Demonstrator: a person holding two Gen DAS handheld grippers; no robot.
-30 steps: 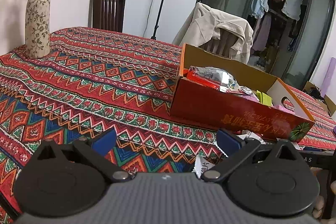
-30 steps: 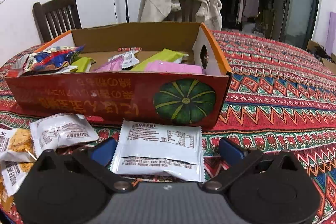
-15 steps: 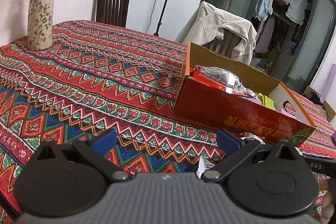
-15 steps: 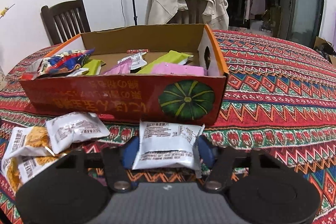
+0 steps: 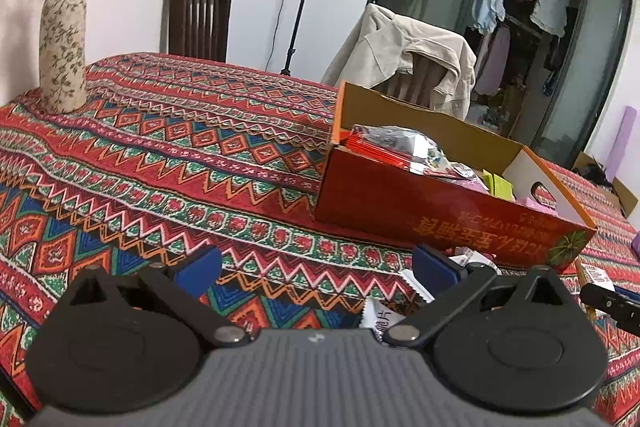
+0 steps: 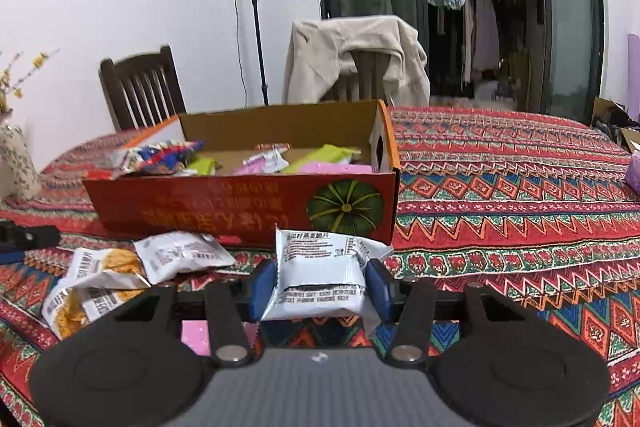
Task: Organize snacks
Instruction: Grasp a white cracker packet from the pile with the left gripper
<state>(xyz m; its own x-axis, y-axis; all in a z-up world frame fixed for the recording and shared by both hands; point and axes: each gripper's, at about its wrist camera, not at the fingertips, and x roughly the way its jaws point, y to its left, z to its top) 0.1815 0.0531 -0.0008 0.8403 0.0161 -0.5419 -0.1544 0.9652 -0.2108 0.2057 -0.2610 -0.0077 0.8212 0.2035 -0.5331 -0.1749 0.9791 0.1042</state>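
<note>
Left wrist view: left gripper [image 5: 316, 267] spread wide over the patterned tablecloth [image 5: 168, 163], gripping nothing; red cardboard box [image 5: 440, 211] ahead to the right, long side running away rightward.

Right wrist view: right gripper [image 6: 320, 287] closing, blue pads [image 6: 264, 285] squeezing a white snack packet [image 6: 320, 267], lifted just before the box [image 6: 240, 203]; packet's long axis pointing away toward the box, printed face up. Loose packets [image 6: 120, 275] lying left on the cloth.
</note>
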